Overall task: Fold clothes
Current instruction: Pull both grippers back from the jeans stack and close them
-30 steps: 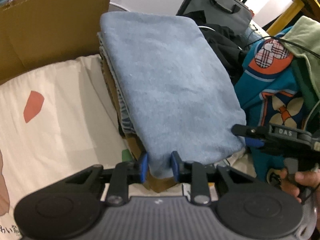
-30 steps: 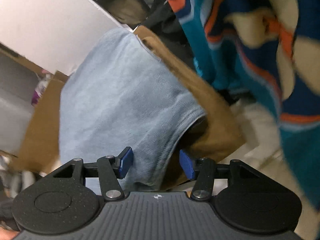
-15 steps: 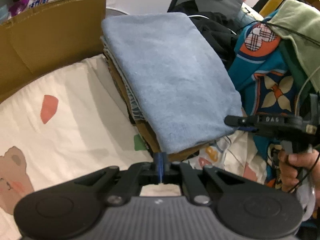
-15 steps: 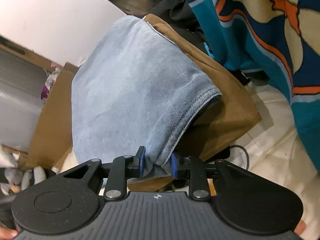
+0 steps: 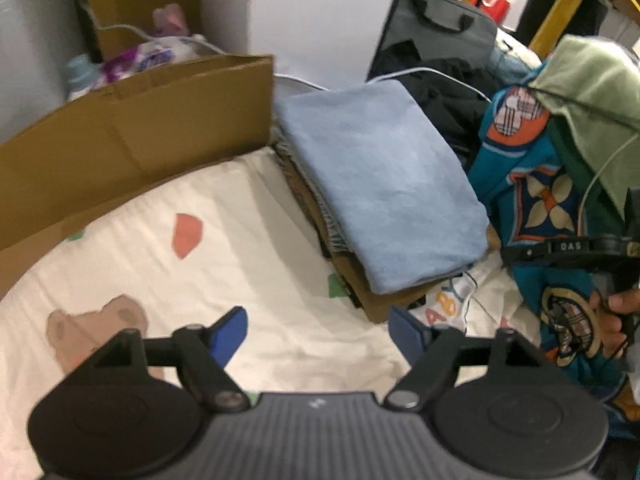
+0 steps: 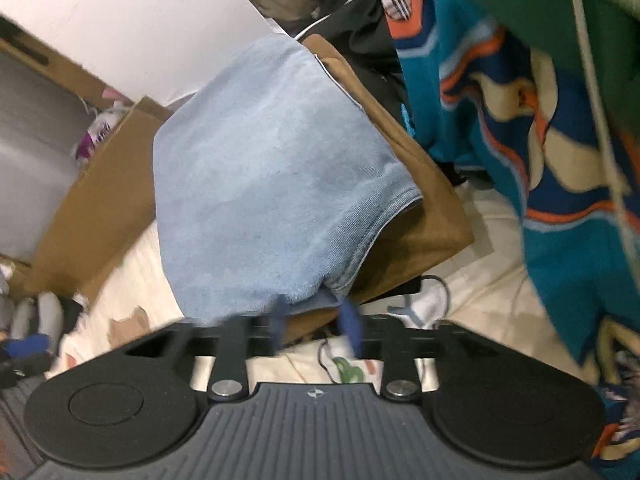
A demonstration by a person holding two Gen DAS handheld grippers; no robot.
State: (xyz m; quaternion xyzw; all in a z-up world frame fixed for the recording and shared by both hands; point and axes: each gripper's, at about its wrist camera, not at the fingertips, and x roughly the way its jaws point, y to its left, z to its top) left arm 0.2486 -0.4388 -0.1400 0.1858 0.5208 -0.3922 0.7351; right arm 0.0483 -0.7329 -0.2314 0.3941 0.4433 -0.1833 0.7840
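Observation:
A folded light-blue shirt [image 5: 380,184] lies on top of a stack, over a striped piece [image 5: 332,224] and a brown garment [image 6: 424,216]. My left gripper [image 5: 318,334] hangs above the white printed sheet [image 5: 240,264], short of the stack. Its jaws are opening wide with nothing between them. My right gripper [image 6: 315,324] sits at the near corner of the blue shirt [image 6: 264,184]. Its blurred jaws are opening, and the corner still hangs between the pads without being pinched. The left wrist view shows a hand [image 5: 616,320] holding that gripper beside the stack.
A cardboard box [image 5: 140,128] walls the sheet's far left side. A teal patterned garment [image 5: 532,208] and a green one [image 5: 592,92] hang at the right. Black clothes [image 5: 440,88] and a grey bag [image 5: 436,36] lie behind the stack. A thin cable [image 6: 436,292] lies by the stack.
My left gripper let go of the blue shirt's front edge, shut empty, then rose, pulled back and opened wide. My right gripper closed on the shirt's corner, lifted, and its jaws have parted again.

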